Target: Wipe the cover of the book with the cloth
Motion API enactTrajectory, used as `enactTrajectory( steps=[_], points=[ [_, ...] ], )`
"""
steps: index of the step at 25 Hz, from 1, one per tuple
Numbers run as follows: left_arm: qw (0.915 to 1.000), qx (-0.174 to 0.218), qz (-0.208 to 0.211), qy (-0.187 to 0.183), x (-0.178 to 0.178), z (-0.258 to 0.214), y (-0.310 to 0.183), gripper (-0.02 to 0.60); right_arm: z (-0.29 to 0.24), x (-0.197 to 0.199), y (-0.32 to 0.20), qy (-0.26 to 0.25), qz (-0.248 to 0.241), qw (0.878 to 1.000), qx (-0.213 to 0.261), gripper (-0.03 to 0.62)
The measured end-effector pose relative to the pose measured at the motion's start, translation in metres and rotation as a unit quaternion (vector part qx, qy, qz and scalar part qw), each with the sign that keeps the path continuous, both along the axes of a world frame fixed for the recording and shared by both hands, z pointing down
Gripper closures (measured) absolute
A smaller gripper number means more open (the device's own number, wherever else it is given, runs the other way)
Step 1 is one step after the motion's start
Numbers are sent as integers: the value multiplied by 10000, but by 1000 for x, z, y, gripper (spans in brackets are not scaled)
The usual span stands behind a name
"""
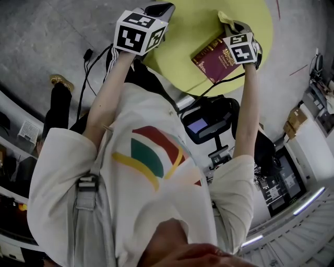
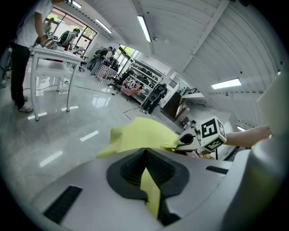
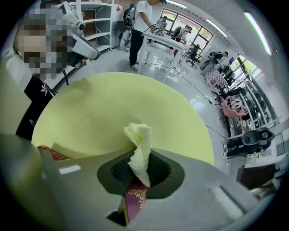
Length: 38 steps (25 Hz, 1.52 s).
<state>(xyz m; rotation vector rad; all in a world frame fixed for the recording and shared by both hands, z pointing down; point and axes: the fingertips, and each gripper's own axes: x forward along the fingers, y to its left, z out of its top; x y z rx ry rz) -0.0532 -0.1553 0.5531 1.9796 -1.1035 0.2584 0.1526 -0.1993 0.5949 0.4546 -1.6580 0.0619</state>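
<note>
**Head view.** Left tongs [image 1: 158,9]: at the near-left rim of the round yellow-green counter [image 1: 188,26], marker cube uppermost. Right tongs [image 1: 233,28]: pointed steeply down over the book [image 1: 213,61]. Book: maroon, gilt ornament on the cover, lying on the counter's near edge. Cloth [image 1: 225,17]: pale yellow, projecting past the right tongs.

**Left gripper view.** Left tongs were pressed together, with the counter beyond them. The right tongs showed farther off, to the right.

**Right gripper view.** Right tongs pinched a bunched fold of the cloth, its free end standing above them. The book's cover showed directly beneath, and another corner of it lay at lower left. Whether cloth met cover could not be told.
</note>
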Motion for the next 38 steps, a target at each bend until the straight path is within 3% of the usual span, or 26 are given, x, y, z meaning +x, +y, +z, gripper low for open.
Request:
enactTrajectory(
  steps=[10, 18, 38],
  points=[
    [10000, 2, 70, 21, 5, 0, 5, 566, -3, -13, 0, -7, -341, 9991, 248, 565],
    [10000, -11, 16, 32, 3, 1, 10, 566, 3, -19, 30, 26, -603, 9981, -117, 565],
    [9998, 105, 167, 38, 8, -11, 17, 566, 3, -71, 199, -463, -957, 9872, -1192, 565]
  ],
)
